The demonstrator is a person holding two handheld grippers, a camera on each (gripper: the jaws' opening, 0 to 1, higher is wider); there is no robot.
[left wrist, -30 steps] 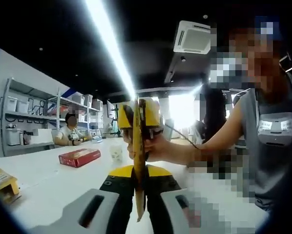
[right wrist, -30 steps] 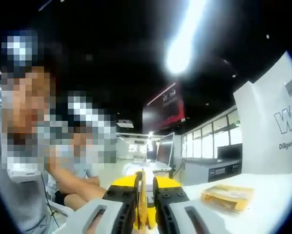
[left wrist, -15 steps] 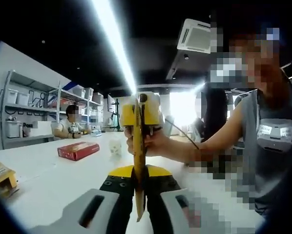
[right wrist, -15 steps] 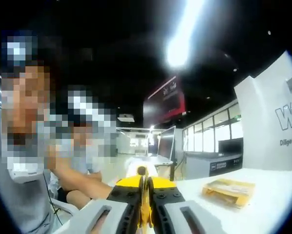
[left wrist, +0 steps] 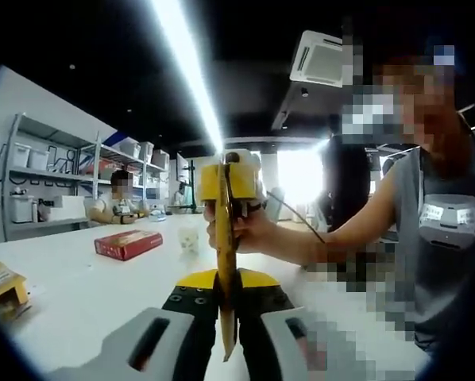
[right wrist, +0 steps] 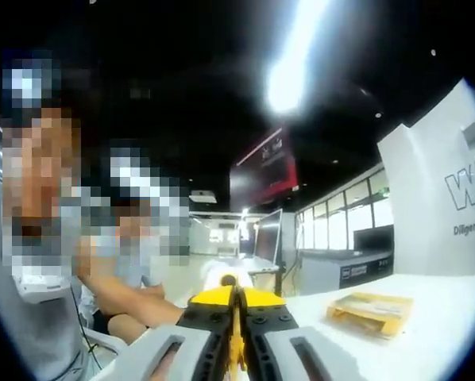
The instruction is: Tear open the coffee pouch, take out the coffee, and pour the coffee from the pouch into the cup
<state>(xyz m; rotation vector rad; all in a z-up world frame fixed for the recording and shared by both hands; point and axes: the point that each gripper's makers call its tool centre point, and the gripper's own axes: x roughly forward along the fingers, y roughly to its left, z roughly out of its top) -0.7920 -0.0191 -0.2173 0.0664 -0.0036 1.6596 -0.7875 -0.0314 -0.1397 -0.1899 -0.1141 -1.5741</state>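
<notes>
left gripper (left wrist: 225, 305): jaws clamped on pouch (left wrist: 225, 262), held edge-on above table (left wrist: 86, 294) | right gripper (right wrist: 236, 337): jaws pinched on pouch's other end, facing the left | cup (left wrist: 189, 239): on table beyond, near red box (left wrist: 127, 243) | yellow box (right wrist: 369, 312): on table

Red box (left wrist: 128, 244) on white table (left wrist: 79, 298), yellow carton (left wrist: 5, 290), wall shelves (left wrist: 39, 190), ceiling air-conditioner (left wrist: 322, 59)

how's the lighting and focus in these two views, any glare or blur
Left gripper view: ceiling light strip blows out white, the window behind glares; coffee pouch sharp. Right gripper view: ceiling light flares into a blob, overall softer, yellow box slightly blurred.
</notes>
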